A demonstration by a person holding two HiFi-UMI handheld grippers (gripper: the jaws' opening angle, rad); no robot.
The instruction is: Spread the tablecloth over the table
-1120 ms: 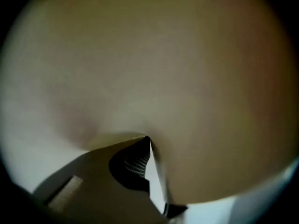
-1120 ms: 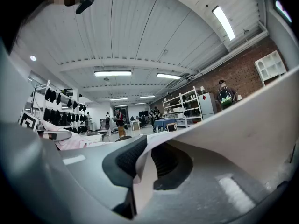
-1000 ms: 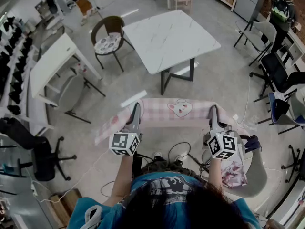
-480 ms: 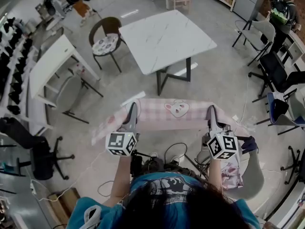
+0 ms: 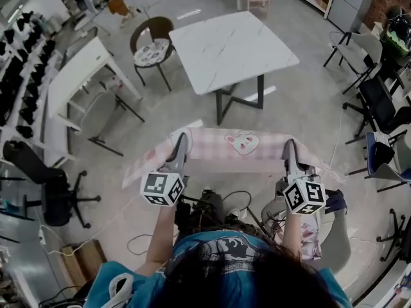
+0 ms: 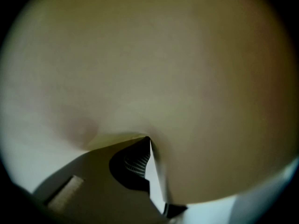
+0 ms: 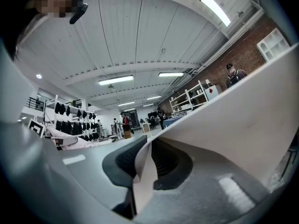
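Observation:
A pink checked tablecloth [image 5: 225,147] with a bear print is stretched level between my two grippers, above the floor and short of the white marble table [image 5: 232,43]. My left gripper [image 5: 180,142] is shut on the cloth's left part, and a loose end hangs past it to the left. My right gripper [image 5: 292,147] is shut on the right part, with more cloth drooping to the right. In the left gripper view the tablecloth [image 6: 154,78] fills nearly the whole picture. In the right gripper view a fold of tablecloth [image 7: 145,171] is pinched between the pads.
A brown chair [image 5: 153,42] stands at the table's far left corner. A long white table [image 5: 74,82] and a grey chair [image 5: 96,117] are to the left, black chairs [image 5: 379,101] to the right. Cables [image 5: 231,204] lie on the floor by my feet.
Both grippers have carried the stretched cloth a little forward toward the marble table. Their grip has not changed.

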